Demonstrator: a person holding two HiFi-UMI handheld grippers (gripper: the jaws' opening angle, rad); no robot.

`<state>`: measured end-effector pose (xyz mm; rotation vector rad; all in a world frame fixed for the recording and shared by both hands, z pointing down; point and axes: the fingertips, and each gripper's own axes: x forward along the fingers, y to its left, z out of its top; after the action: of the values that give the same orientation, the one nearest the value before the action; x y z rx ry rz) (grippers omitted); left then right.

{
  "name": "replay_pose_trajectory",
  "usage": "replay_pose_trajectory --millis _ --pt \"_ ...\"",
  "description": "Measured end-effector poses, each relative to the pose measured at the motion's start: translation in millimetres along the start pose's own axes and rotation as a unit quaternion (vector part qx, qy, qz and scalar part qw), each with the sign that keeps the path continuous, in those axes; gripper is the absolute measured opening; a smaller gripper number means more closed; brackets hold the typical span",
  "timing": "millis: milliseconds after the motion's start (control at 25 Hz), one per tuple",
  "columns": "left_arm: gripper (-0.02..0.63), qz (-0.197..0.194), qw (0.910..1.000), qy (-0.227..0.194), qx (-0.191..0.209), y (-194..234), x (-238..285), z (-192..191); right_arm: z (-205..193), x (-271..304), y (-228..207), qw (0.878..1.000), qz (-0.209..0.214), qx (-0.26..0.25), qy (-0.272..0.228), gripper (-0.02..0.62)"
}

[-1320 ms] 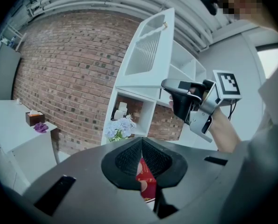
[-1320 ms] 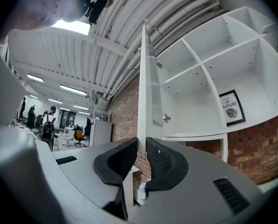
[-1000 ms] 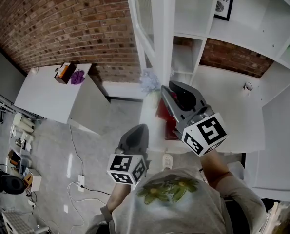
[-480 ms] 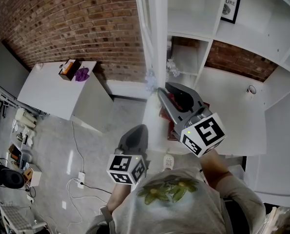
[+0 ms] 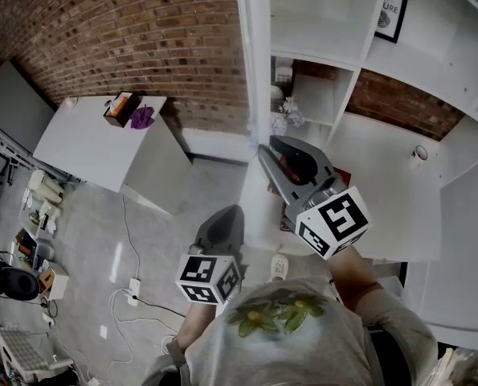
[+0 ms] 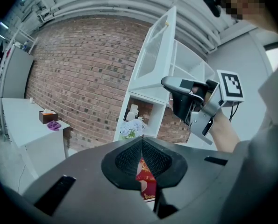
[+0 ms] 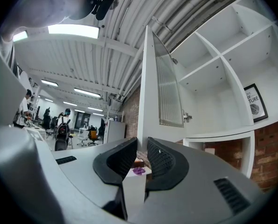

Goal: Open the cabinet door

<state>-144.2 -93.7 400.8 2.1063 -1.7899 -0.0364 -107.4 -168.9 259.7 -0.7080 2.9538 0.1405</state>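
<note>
the right gripper (image 7: 142, 143) has its fingers (image 7: 124, 158) a little apart and clamped on the free edge of the white cabinet door (image 7: 150, 87). the door stands swung out from the open-shelved cabinet (image 7: 213, 78), nearly edge-on to the head view. the left gripper (image 6: 142, 141) hangs lower, near the person's chest, its fingers pressed together at the tips and holding nothing. a red packet (image 6: 146, 183) on the shelf beyond shows through the slit below them.
</note>
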Motion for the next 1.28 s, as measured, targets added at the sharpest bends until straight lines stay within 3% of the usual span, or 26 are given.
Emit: replay_pose_trajectory --millis 600,1280 --pt "0.011 0.026 0.9996 0.000 -0.008 15 -17 -1 -1 17 18 1.000 0.017 0.002 -0.005 0.071" --pt "0.011 0.061 0.9980 -0.008 -0.012 35 -44 3 -2 41 38 1.000 0.006 -0.005 -0.005 0.072"
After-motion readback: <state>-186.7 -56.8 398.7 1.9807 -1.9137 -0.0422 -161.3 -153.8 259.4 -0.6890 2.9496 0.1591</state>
